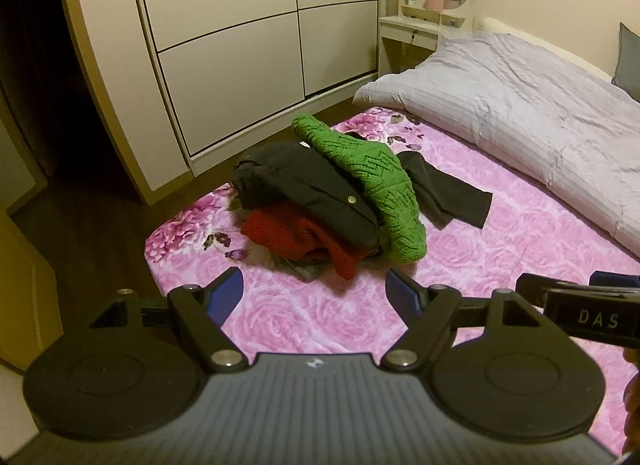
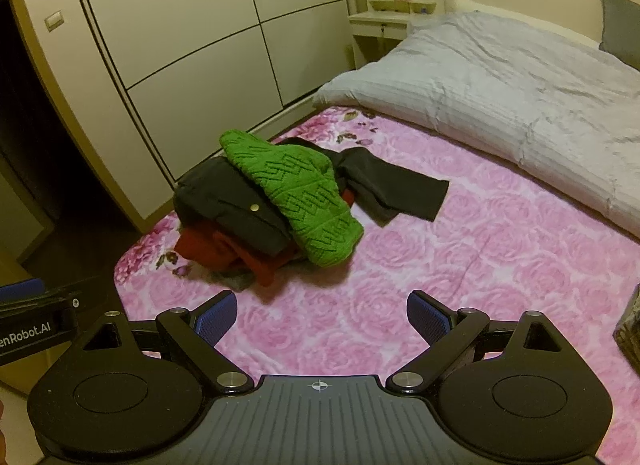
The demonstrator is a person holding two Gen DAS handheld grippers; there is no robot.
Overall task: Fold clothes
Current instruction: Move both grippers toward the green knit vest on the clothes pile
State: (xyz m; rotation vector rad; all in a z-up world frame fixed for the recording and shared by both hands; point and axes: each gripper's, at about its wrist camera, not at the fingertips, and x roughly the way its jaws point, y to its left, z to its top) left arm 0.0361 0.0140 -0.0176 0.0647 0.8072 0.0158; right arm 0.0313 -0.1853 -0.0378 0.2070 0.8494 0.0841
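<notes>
Two grippers are hovering low over the near part of the bed, both with jaws spread wide and nothing between them: left gripper (image 1: 315,293), right gripper (image 2: 320,315).

The clothes pile (image 1: 320,201) is sitting on the pink floral blanket (image 1: 500,257), close to the bed's left edge, on the wardrobe (image 1: 240,45) side. It's lying ahead of both grippers and well apart from them, no contact.

- From the left gripper, the pile is lying almost dead ahead, slightly up the bed.
- From the right gripper, it's lying ahead and off to the left.
- Judging by that, the left one is sitting nearer and better lined up for the first reach.

Stack order: green knit sweater (image 1: 360,181) is draping over the top, with a black buttoned garment (image 1: 304,185) under it and a red knit (image 1: 304,237) at the bottom, poking out toward the grippers. A grey scrap is peeking from beneath; can't tell what it is.

Green sweater's long axis is running diagonally, far end toward the wardrobe, near end pointing down-bed and rightward, drooping onto the blanket.

A separate black piece (image 1: 448,189) is lying flat just behind the pile, its long axis pointing right across the bed toward the grey duvet (image 1: 520,105).

Likely first pick: green sweater's near end.
</notes>
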